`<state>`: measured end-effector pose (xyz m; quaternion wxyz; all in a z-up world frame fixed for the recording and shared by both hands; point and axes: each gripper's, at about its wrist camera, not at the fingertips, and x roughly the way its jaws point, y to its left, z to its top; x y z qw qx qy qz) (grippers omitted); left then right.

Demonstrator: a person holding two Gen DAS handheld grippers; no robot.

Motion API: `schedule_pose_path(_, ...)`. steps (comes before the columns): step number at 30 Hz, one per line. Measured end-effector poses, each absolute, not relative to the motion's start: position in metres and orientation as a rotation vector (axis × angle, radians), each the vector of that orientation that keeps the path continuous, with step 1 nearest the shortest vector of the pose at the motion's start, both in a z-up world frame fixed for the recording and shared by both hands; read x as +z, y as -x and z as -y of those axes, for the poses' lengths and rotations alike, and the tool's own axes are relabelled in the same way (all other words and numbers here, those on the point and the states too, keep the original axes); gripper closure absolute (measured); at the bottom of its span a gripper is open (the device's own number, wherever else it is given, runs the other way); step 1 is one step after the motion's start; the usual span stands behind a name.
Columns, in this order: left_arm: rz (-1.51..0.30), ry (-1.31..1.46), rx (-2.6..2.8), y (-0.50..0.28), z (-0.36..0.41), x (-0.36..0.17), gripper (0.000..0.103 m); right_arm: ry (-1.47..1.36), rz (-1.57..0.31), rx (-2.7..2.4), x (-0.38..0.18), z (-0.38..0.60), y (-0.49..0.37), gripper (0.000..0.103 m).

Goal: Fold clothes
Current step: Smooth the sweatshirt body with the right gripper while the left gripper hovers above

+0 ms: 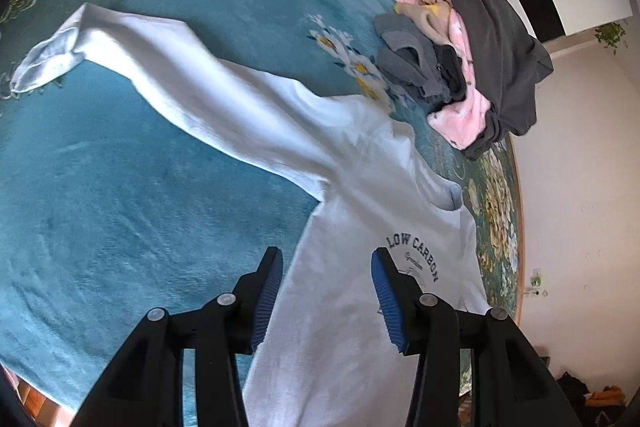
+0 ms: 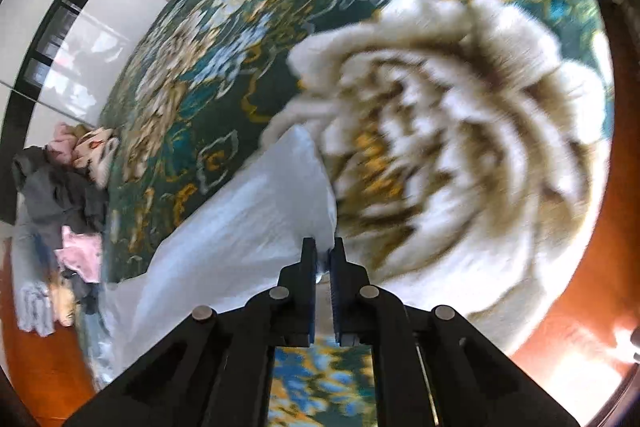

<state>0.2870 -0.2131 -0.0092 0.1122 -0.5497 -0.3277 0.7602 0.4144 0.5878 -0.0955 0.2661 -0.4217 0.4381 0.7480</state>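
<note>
A white sweatshirt (image 1: 360,187) is spread on a teal flowered carpet (image 1: 120,187), one long sleeve (image 1: 132,55) stretched out across the pile and dark printed lettering seen on the chest. The left tongs (image 1: 326,293) are held above the body of the sweatshirt with their blue-padded jaws apart, and nothing is gripped between them. The right tongs (image 2: 323,259) are brought together on a white edge of the sweatshirt (image 2: 240,227), which is pinched between the pads beside a large cream flower woven into the carpet. A heap of grey, pink and dark clothes (image 1: 472,63) is piled on the carpet near the sweatshirt's shoulder.
</note>
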Motion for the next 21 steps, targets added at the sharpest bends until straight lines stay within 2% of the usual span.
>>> schedule_pose_path(5, 1.001, 1.625, 2.234, -0.288, 0.224, -0.015, 0.053, 1.165, -1.132, 2.005, -0.096, -0.586, -0.415, 0.098)
schedule_pose_path(8, 0.997, 1.608, 2.232, -0.289, 0.224, -0.015, 0.053, 1.145, -1.037, 2.054, -0.067, -0.570, -0.403, 0.098)
schedule_pose_path(14, 1.043, 1.566, 2.229, -0.288, 0.233, -0.020, 0.053, 1.066, -0.821, 2.477, 0.052, -0.473, -0.346, 0.098)
schedule_pose_path(16, 1.074, 1.551, 2.224, -0.287, 0.238, -0.023, 0.052, 1.069, -0.817, 2.605, 0.073, -0.435, -0.320, 0.098)
schedule_pose_path(21, 1.131, 1.520, 2.236, -0.290, 0.260, -0.025, 0.052, 1.172, -0.889, 2.858, 0.082, -0.316, -0.239, 0.098)
